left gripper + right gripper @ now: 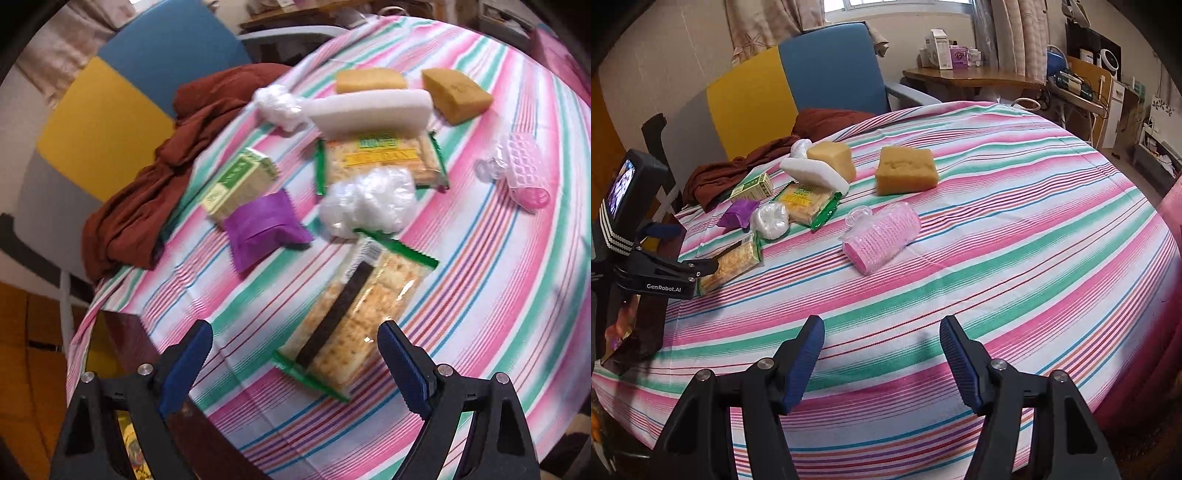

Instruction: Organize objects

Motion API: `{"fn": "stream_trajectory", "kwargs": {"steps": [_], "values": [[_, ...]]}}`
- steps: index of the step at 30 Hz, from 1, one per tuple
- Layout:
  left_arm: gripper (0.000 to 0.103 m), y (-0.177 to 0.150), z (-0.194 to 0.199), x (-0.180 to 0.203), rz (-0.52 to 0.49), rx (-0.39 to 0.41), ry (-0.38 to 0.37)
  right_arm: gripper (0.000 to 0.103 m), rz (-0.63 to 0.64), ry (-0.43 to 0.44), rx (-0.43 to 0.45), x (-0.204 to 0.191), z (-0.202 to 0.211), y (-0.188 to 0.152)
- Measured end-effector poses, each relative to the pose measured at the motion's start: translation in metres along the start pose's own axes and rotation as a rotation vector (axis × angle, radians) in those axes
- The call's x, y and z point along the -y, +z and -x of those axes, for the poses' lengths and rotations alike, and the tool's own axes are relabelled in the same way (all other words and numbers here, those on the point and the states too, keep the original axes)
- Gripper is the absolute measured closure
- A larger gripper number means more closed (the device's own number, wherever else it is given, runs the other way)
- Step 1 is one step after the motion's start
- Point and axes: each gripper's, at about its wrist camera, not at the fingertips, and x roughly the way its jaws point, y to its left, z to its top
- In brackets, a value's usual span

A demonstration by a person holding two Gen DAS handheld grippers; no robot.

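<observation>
1. Nearest cracker packet (347,317) as the likely target: flat on the striped surface (480,295), just ahead of the left tool (295,354), its near end between the two blue pads and a little toward the right one, untouched.
2. Long axis diagonal in the left wrist view, from about 7 o'clock at the near green crimped end (310,376) up to about 1 o'clock at the far crimped end (399,247); dark seam strip (336,317) along the same line, back of the packet upward.
3. Left tool wide open, empty. Right tool (882,358) likewise wide open, empty, over bare cloth well apart from every item.
4. For a good grasp, probably: roll wrist until pads face the long sides, straddle the short width near mid-length, descend squarely, close gently; crackers brittle, film slippery.
5. Risk, by judgement: pinching a crimped end alone, leaving the packet to swing or tear.
6. Outward from the packet: crumpled clear plastic (369,203) touching its far end at 12 o'clock; purple pouch (266,229) at 10 o'clock; green box (240,181) beyond that; second cracker packet (384,158) past the plastic; pink roll (524,173) far off at 2 o'clock.
7. Surface edge close at 8 o'clock; worth avoiding a drag that way.
</observation>
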Motion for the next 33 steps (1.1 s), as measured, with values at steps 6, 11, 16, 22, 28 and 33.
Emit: {"fn": "stream_trajectory", "kwargs": {"steps": [6,11,16,22,28,33], "values": [[0.012,0.011,-0.011,0.0,-0.011,-0.042,-0.071,0.037,-0.008,0.003,-0.004,0.003,-0.004,0.001],[0.01,0.018,-0.017,0.004,-0.037,-0.061,-0.092,0.037,-0.003,-0.002,-0.009,0.002,-0.007,0.003],[0.009,0.017,-0.028,0.006,-0.062,-0.093,-0.139,0.037,-0.004,0.001,-0.005,0.002,-0.008,0.008],[0.013,0.01,-0.033,0.002,-0.001,-0.111,-0.177,0.037,-0.002,0.006,-0.001,-0.001,-0.012,0.018],[0.031,0.001,-0.029,0.0,0.071,-0.117,-0.241,0.037,-0.029,0.007,0.008,-0.005,-0.017,0.042],[0.04,-0.006,-0.026,-0.001,0.122,-0.11,-0.262,0.034,-0.164,0.008,-0.051,0.003,-0.036,0.065]]}}
